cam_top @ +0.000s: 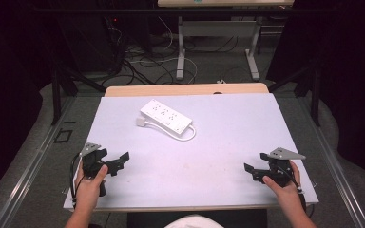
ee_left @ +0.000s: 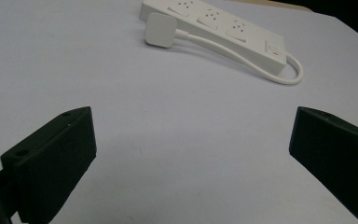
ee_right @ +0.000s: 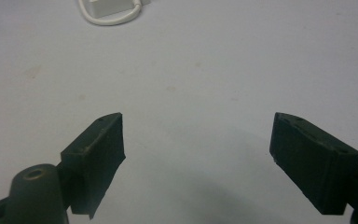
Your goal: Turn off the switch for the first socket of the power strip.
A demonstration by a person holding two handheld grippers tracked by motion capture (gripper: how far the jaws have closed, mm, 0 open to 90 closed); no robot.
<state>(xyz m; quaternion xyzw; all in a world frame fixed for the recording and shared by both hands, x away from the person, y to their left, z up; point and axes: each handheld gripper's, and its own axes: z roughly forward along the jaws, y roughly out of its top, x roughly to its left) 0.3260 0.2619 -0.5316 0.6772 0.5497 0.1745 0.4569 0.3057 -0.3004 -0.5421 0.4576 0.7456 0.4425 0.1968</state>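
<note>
One white power strip [cam_top: 166,117] lies on the table [cam_top: 228,142], toward the far edge and left of centre, set at an angle. It has one short white cord [ee_left: 242,56] looping from its near end back to one flat white plug [ee_left: 159,30], which rests on the table just beside the strip's long side.

Two grippers are present, one in each hand. The left gripper [cam_top: 109,161] sits near the table's front left corner, jaws wide apart, holding nothing, with bare table between them. The right gripper [cam_top: 256,170] sits near the front right corner, jaws likewise wide apart and empty.

Both grippers are well apart from the strip. The table surface between the strip and the grippers is open.
</note>
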